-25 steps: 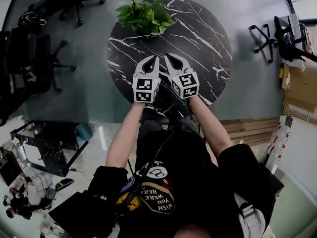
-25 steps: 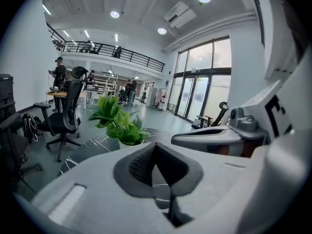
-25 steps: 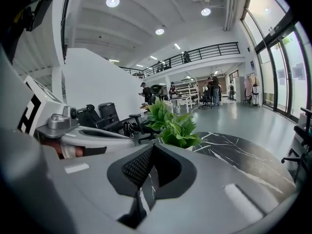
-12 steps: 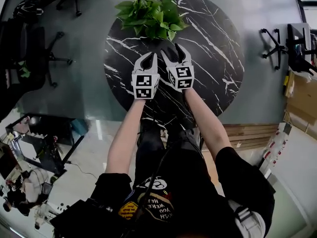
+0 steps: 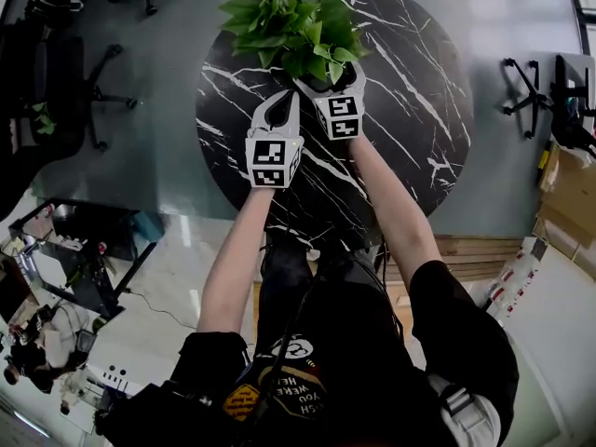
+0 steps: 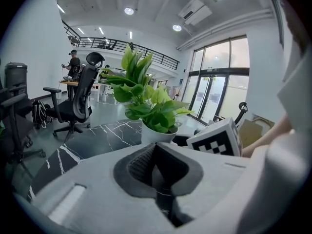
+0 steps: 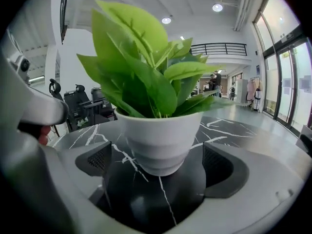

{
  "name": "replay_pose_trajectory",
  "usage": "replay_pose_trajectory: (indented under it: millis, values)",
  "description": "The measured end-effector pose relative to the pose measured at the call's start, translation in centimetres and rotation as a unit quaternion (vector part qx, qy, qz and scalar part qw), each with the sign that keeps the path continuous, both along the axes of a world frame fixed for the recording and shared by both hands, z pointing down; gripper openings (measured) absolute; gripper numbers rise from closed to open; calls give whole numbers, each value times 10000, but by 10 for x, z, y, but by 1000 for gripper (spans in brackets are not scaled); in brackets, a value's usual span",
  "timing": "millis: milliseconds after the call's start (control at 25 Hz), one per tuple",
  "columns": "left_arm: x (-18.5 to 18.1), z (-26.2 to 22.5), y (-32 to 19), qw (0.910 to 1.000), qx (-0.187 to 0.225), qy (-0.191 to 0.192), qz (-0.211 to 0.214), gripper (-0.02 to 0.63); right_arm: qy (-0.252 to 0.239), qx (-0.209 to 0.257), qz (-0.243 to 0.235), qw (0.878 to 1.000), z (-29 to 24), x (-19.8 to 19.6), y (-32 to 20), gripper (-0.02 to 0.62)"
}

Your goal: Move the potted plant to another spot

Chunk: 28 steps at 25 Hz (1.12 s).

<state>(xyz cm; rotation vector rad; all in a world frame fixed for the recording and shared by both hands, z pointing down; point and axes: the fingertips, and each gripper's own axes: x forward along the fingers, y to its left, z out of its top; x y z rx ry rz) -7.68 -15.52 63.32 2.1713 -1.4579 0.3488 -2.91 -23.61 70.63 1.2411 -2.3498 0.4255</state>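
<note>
— What is shown nearest?
— The left tongs (image 5: 282, 110) are held shut, empty.
— And beyond?
— At their 1 o'clock the right tongs (image 7: 158, 163), just opened wide, are placed around the potted plant (image 7: 155, 130), its pot untouched, at the 11 o'clock edge of the counter (image 5: 400, 110).

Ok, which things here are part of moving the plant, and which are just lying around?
Part of the job:
- potted plant
- right gripper, jaws just opened, plant between them, not touching
- left gripper, shut and empty
- marble table the plant stands on

Just lying about:
- office chairs
- cardboard boxes
</note>
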Motion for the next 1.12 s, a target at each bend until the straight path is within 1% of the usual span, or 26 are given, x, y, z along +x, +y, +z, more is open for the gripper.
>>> replay_pose_trajectory:
  millis: [200, 320, 400, 520, 640, 760, 840, 920, 1120]
  values:
    - [-3, -6, -4, 10000, 45, 52, -48, 5, -67, 44, -120, 9999, -3, -14, -21, 577]
    - [-4, -8, -4, 9999, 33, 74, -69, 5, 4, 89, 13, 10000, -2, -16, -28, 574]
    - [-5, -7, -2, 10000, 11, 45, -65, 5, 47, 112, 217, 9997, -1, -12, -32, 523]
    - [-5, -8, -1, 10000, 18, 35, -39, 5, 40, 195, 292, 9994, -5, -10, -35, 520]
    - [-4, -10, 1, 10000, 9, 18, 1, 5, 55, 148, 255, 9996, 0, -8, -35, 520]
    - [1, -11, 2, 10000, 11, 11, 54, 5, 77, 128, 331, 9993, 0, 2, -39, 518]
    - [6, -11, 3, 9999, 13, -1, 107, 5, 152, 138, 443, 9988, -1, 19, -44, 520]
    - [8, -10, 3, 9999, 2, -50, 146, 5, 236, 149, 644, 9975, -1, 48, -54, 518]
    - [14, -2, 10, 9997, -107, -103, 171, 5, 527, 90, 1417, 9885, -2, 155, -70, 518]
